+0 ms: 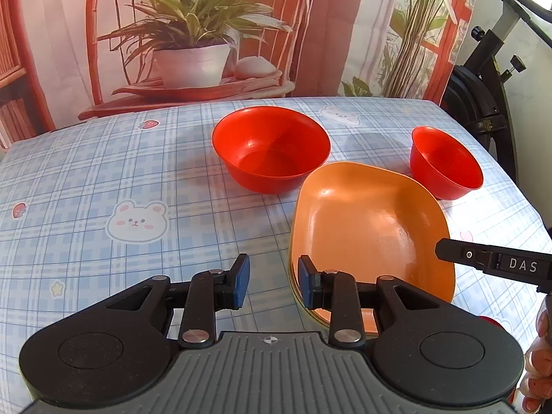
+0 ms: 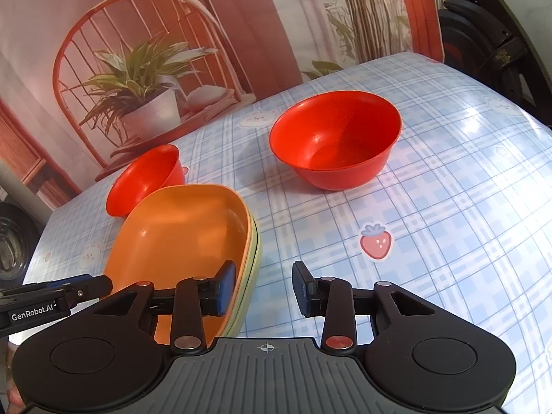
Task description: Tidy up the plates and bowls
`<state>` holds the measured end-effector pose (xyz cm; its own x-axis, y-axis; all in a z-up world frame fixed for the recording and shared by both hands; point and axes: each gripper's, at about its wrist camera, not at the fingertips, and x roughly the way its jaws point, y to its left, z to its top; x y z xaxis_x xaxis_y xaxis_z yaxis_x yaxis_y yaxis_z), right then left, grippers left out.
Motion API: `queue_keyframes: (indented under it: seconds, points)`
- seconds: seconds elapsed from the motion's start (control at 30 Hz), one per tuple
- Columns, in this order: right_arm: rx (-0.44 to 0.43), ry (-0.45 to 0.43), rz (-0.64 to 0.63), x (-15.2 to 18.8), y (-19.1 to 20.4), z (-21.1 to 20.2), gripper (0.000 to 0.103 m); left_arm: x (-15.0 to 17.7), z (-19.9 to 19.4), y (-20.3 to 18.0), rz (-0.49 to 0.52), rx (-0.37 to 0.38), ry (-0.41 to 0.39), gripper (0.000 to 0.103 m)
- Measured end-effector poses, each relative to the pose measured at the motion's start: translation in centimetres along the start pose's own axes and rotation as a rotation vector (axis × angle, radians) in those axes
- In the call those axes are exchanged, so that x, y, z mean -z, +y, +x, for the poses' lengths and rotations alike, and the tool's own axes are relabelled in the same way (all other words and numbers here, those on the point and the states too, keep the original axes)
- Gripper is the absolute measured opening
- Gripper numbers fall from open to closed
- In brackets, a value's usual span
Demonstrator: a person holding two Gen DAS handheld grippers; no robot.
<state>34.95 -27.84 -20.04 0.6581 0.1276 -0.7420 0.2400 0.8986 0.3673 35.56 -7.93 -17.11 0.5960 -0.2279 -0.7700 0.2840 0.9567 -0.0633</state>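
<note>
An orange squarish plate (image 1: 371, 227) lies on top of a pale green plate whose rim shows under it (image 2: 253, 252). A large red bowl (image 1: 270, 148) and a small red bowl (image 1: 445, 162) stand upright behind the stack. My left gripper (image 1: 273, 281) is open, its jaws straddling the stack's near left rim. My right gripper (image 2: 264, 288) is open, its jaws straddling the stack's rim on the other side. In the right wrist view the orange plate (image 2: 186, 238), the large bowl (image 2: 336, 138) and the small bowl (image 2: 145, 179) all show.
The table has a blue plaid cloth (image 1: 103, 179) with bear and strawberry prints. A printed backdrop with a potted plant (image 1: 193, 34) hangs behind it. Black exercise equipment (image 1: 483, 79) stands past the table's far right corner.
</note>
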Motion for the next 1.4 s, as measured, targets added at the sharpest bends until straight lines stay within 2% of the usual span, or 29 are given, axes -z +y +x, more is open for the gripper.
queue_keyframes:
  seconds: [0.23,0.4,0.57,0.93,1.07,1.2,1.4]
  points:
    - [-0.025,-0.052,-0.001,-0.1,0.5,-2.5,0.031,-0.1,-1.8,0.0,0.032,-0.007,-0.035,0.033]
    - [-0.06,-0.079,0.038,-0.4,0.4,-4.2,0.031,-0.8,-3.7,1.6,0.049,-0.022,-0.062,0.033]
    - [-0.041,-0.119,0.031,-0.7,1.4,-5.6,0.031,-2.2,-5.9,4.2,0.065,-0.06,-0.11,0.033]
    - [-0.067,-0.136,0.002,-2.1,5.8,-4.8,0.031,-5.7,-8.3,8.7,0.113,-0.166,-0.206,0.033]
    - [-0.064,-0.123,-0.064,-3.8,8.1,-3.2,0.031,-6.4,-7.0,8.7,0.121,-0.128,-0.212,0.033]
    - [-0.043,-0.113,-0.128,-5.7,9.8,-1.3,0.032,-6.8,-4.0,8.1,0.09,-0.081,-0.218,0.033]
    - [-0.002,-0.077,-0.158,-8.6,10.5,2.8,0.032,-7.6,1.7,7.1,0.027,0.022,-0.161,0.033]
